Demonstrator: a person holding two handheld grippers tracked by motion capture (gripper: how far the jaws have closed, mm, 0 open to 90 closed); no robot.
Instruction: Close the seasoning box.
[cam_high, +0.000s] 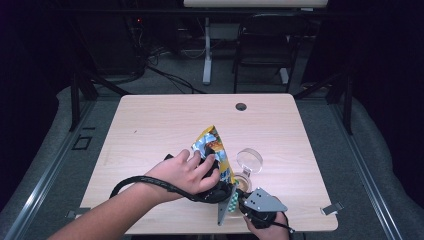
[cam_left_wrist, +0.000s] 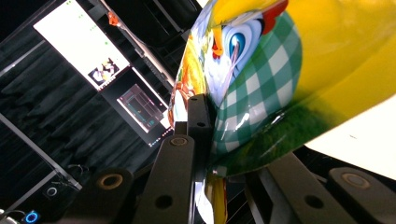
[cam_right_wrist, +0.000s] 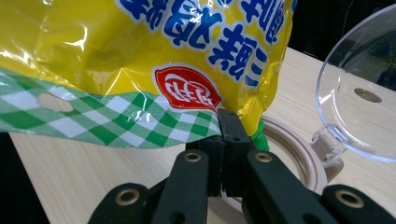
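Note:
A yellow snack bag (cam_high: 214, 146) with a cartoon print and a green-checked sealed edge stands tilted above the table near its front. My left gripper (cam_high: 220, 176), under the person's left hand (cam_high: 185, 172), is shut on the bag (cam_left_wrist: 289, 70); in the left gripper view its jaws (cam_left_wrist: 205, 112) pinch one edge. From the front edge, my right gripper (cam_high: 235, 196) is shut on the bag's green-checked strip (cam_right_wrist: 116, 119), jaws (cam_right_wrist: 229, 122) closed at its corner. Right below the bag (cam_right_wrist: 140, 46) sits a beige round container (cam_right_wrist: 301, 156) with its clear hinged lid (cam_right_wrist: 364, 93) open.
The container (cam_high: 244, 183) and its lid (cam_high: 249, 161) stand just right of the bag on the wooden table (cam_high: 150, 125). A cable hole (cam_high: 241, 106) lies at the table's far edge. A chair (cam_high: 265, 45) and a desk leg (cam_high: 206, 50) are beyond it.

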